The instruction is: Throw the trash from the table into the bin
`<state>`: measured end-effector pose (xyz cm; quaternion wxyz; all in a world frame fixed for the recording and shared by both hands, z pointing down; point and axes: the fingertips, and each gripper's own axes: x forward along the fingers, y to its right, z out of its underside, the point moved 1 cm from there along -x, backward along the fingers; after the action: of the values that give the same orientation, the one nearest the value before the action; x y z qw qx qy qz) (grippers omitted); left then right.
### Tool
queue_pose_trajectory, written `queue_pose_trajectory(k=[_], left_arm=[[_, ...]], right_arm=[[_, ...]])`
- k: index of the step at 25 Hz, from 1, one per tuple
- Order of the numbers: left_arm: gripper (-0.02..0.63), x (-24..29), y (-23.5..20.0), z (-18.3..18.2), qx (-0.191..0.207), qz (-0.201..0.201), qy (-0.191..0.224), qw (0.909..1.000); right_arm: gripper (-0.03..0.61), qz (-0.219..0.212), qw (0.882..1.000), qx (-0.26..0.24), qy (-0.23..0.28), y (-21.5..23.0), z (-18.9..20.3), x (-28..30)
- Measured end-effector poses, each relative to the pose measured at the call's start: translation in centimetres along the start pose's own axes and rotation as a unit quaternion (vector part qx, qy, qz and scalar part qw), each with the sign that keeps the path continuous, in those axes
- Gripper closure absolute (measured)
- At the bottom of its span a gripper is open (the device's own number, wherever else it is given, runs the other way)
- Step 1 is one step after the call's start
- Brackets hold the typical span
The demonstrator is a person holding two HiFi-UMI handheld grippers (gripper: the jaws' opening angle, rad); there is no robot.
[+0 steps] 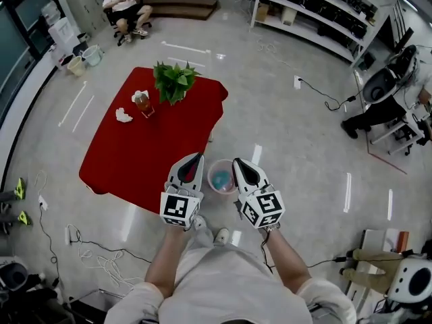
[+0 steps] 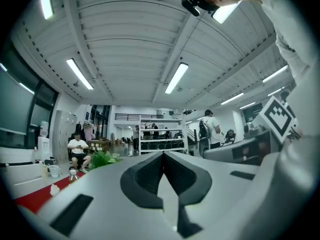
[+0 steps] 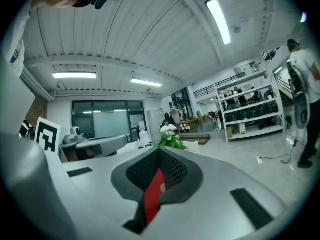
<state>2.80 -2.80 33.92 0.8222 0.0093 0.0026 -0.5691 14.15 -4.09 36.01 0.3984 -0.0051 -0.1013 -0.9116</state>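
A red table (image 1: 135, 160) carries a crumpled white paper (image 1: 123, 115), a cup of brown drink (image 1: 142, 103) with a white tissue at its rim, and a green potted plant (image 1: 174, 79). On the floor at the table's near right corner stands a small round bin (image 1: 221, 177) with a bluish lining. Both grippers are held up side by side in front of me, above the bin. My left gripper (image 1: 196, 156) (image 2: 162, 154) has its tips together and nothing in it. My right gripper (image 1: 237, 160) (image 3: 159, 150) is shut and empty too.
A person sits on a chair (image 1: 126, 2) beyond the table. Long shelves (image 1: 317, 12) line the back right. Buckets (image 1: 84, 58) stand at the left wall. Cables (image 1: 94, 252) trail on the floor at the near left. A second person with chairs (image 1: 388, 106) is at the right.
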Motion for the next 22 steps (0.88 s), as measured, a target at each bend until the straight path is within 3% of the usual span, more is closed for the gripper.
queue_pose_trajectory(k=[5, 9, 22], left_arm=[[0.607, -3.7, 0.1, -0.9, -0.012, -0.030, 0.002, 0.9995], [0.607, -4.8, 0.5, -3.1, -0.006, -0.026, 0.023, 0.9994], [0.607, -9.7, -2.6, -3.2, -0.009, -0.077, 0.021, 0.9968]], right_arm=[[0.569, -0.025, 0.999, 0.012, 0.018, -3.5, -2.1, -1.2], [0.569, -0.059, 0.997, -0.004, 0.039, -5.7, -4.3, -1.0], [0.569, -0.138, 0.990, -0.012, 0.027, -11.5, -3.4, 1.4]])
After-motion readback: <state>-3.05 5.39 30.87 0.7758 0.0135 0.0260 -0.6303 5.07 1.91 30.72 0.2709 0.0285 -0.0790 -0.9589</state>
